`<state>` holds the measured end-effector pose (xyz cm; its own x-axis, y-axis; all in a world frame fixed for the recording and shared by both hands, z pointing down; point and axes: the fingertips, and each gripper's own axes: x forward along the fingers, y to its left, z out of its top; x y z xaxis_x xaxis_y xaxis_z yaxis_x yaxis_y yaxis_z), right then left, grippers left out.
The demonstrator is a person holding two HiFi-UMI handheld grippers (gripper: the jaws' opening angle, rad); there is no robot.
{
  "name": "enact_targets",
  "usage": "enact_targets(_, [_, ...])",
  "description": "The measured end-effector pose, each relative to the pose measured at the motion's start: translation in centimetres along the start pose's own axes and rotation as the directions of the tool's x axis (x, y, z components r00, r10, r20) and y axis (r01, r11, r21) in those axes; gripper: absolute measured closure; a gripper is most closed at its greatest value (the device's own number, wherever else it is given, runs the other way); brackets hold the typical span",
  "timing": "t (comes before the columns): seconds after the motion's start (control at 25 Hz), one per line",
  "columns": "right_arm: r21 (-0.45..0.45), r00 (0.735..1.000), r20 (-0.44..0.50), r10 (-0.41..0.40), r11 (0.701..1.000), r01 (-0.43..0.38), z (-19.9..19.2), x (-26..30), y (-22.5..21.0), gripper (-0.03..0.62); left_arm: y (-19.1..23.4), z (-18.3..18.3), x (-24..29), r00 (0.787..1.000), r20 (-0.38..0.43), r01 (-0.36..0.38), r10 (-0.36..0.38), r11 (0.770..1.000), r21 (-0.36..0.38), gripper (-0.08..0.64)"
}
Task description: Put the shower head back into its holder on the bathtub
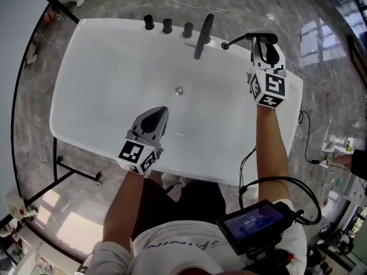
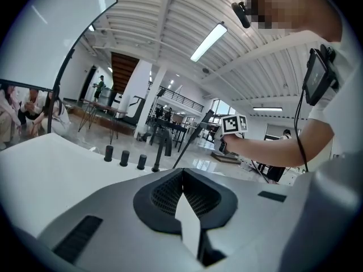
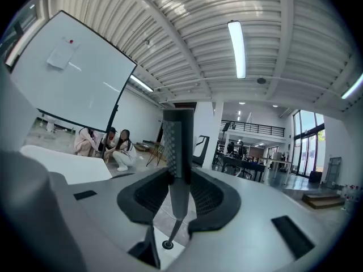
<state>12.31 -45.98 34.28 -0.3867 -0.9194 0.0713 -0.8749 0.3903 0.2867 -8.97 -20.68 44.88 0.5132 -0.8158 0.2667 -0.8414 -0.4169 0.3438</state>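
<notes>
Task incomplete: right claw [image 3: 180, 174] pinches the shower head [image 3: 177, 140] upright above its holder [image 3: 167, 245] on the bathtub [image 1: 103, 85] rim, judged not yet seated; left claw [image 2: 182, 177] pressed together, empty.

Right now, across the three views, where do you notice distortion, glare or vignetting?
Head view: fisheye bows the bathtub rim; window glare streaks the floor. Left gripper view: the strip light blows out, and the corners go black. Right gripper view: the shower head looms oversized, and the ceiling ribs curve.
</notes>
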Motion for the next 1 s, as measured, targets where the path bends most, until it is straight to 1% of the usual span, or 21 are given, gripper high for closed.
enact_targets(0.08, [-0.001, 1.0, -0.015, 0.007, 1.0, -0.007, -1.9, 1.0, 0.2, 0.468, 0.6, -0.8, 0.7, 1.0, -0.007, -0.002, 0.001, 1.0, -0.003, 0.541])
enact_targets(0.2, [0.029, 0.999, -0.045, 0.027, 0.999, -0.026, -5.0, 2.5, 1.0, 0.468, 1.6, -2.4, 1.6, 1.0, -0.018, -0.01, 0.01, 1.0, -0.012, 0.542])
enact_targets(0.4, [0.027, 0.992, -0.105, 0.069, 0.997, -0.067, -10.8, 5.9, 1.6, 0.468, 3.3, -4.9, 4.1, 0.999, -0.03, -0.014, 0.014, 1.0, -0.009, 0.542])
enact_targets(0.52, [0.071, 0.987, -0.135, 0.089, 0.994, -0.08, -13.6, 7.9, 2.3, 0.468, 4.6, -6.4, 4.6, 0.999, -0.043, -0.017, 0.016, 1.0, -0.019, 0.542])
enact_targets(0.64, [0.119, 0.983, -0.159, 0.093, 0.99, -0.074, -16.0, 9.4, 2.7, 0.468, 5.5, -8.5, 4.9, 0.998, -0.063, -0.018, 0.016, 0.999, -0.031, 0.542])
enact_targets(0.84, [0.115, 0.974, -0.209, 0.086, 0.991, -0.063, -19.8, 11.0, 3.6, 0.468, 6.6, -12.1, 4.3, 0.994, -0.106, -0.024, 0.018, 0.998, -0.053, 0.543])
enact_targets(1.0, [0.148, 0.968, -0.237, 0.085, 0.988, -0.051, -21.3, 11.8, 3.2, 0.468, 6.7, -12.6, 4.1, 0.994, -0.111, -0.028, 0.021, 0.998, -0.063, 0.543])
